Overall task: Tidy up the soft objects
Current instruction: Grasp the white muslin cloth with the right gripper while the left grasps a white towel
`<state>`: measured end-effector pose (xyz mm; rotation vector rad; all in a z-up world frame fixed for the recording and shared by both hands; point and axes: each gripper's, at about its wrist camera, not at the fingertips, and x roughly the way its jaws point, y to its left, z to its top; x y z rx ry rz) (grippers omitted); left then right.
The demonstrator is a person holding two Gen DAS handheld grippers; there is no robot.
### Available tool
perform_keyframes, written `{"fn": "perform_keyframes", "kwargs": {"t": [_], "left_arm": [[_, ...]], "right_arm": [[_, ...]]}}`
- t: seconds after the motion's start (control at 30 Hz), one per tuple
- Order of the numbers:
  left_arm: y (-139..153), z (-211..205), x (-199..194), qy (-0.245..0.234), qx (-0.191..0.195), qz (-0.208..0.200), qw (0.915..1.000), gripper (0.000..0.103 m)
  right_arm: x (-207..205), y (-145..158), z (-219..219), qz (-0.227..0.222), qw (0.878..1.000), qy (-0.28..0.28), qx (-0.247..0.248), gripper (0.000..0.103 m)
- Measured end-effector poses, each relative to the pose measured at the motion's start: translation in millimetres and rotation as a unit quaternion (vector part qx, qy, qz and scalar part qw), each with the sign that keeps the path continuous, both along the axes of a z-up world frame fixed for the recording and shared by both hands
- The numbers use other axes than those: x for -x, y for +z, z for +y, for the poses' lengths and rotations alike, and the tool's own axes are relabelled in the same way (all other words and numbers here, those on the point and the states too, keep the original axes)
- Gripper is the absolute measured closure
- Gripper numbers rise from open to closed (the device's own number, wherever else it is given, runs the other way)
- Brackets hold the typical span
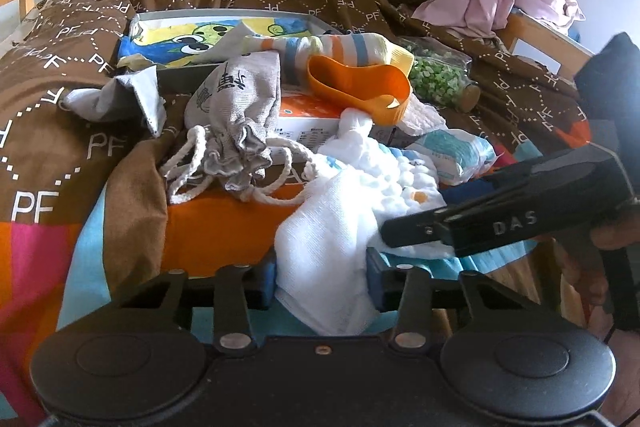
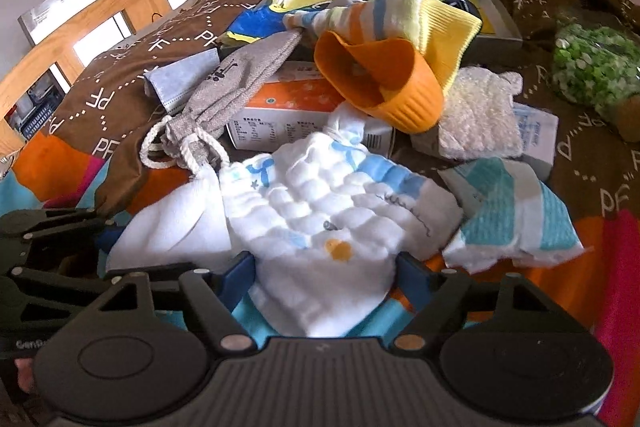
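White cloth [image 1: 320,251] edge lies pinched in left tool [image 1: 320,281], right tool [image 2: 326,277] spread

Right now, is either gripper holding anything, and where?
Left gripper pinches the white cloth at its near edge. Right gripper straddles the cloth, not gripping.

Your left gripper [image 1: 320,277] is matte black — two round housings at seven and five o'clock, silver screw heads on the linkage arms, blue pads on the fingers [image 1: 267,277]. Your right gripper [image 2: 325,273] matches it, with a ribbed grey top plate. At three o'clock it carries white "DAS" lettering.
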<state>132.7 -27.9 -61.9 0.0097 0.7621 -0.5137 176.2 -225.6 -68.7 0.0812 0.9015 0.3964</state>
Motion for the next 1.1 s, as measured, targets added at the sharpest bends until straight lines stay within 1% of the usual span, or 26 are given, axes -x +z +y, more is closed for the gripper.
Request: {"fn": "perform_keyframes", "kwargs": {"t": [0.1,0.13,0.2,0.27,0.3,0.37,0.4,0.47,0.57,0.73,0.97,1.1], "left_arm": [[1.6,-2.2,2.5,0.005,-0.003,-0.001,1.0,0.068],[2.2,-2.7,3.3,0.008,-0.004,-0.002,1.0,0.069],[3.1,-2.8,4.9,0.016,-0.004,-0.003,0.9999,0.076],[4.0,-2.5,6.8,0.026,-0.002,-0.003,0.9997,0.08],[4.7,-2.7,8.3,0.031,-0.001,-0.004,0.9995,0.083],[5.6,-2.5,11.0,0.039,0.0,-0.006,0.9992,0.085],[6.3,-2.7,12.9,0.043,0.001,-0.007,0.9991,0.087],[7.4,-2.2,16.0,0.05,0.003,-0.008,0.9987,0.088],[10.2,-1.0,22.2,0.064,0.011,-0.008,0.9978,0.091],[18.7,-0.5,31.5,0.075,0.029,-0.008,0.9968,0.093],[34.0,-5.6,46.2,0.082,0.026,-0.026,0.9959,0.094],[47.4,-4.7,51.1,0.09,0.031,-0.04,0.9946,0.094]], "right_arm": [[-3.5,-2.1,2.3,-0.003,1.0,0.005,-0.001,0.023],[-4.7,-3.2,2.6,-0.001,1.0,0.005,-0.002,0.026],[-5.3,-4.7,2.6,0.0,1.0,0.005,0.003,0.034],[-3.6,-4.3,3.5,-0.004,1.0,0.006,0.012,0.046],[-2.9,-3.9,4.2,-0.006,1.0,0.006,0.016,0.048],[-1.6,-3.2,5.4,-0.008,1.0,0.004,0.028,0.062],[-1.1,-2.5,5.2,-0.01,1.0,0.003,0.029,0.064],[0.4,0.1,3.9,-0.014,1.0,0.001,0.023,0.075],[5.1,6.0,1.9,-0.029,0.999,0.004,0.013,0.082],[13.3,16.1,-0.2,-0.049,0.999,0.016,-0.012,0.088],[30.7,35.3,-3.8,-0.096,0.994,0.03,-0.045,0.089],[38.4,46.0,-7.1,-0.128,0.99,0.027,-0.048,0.089]]}}
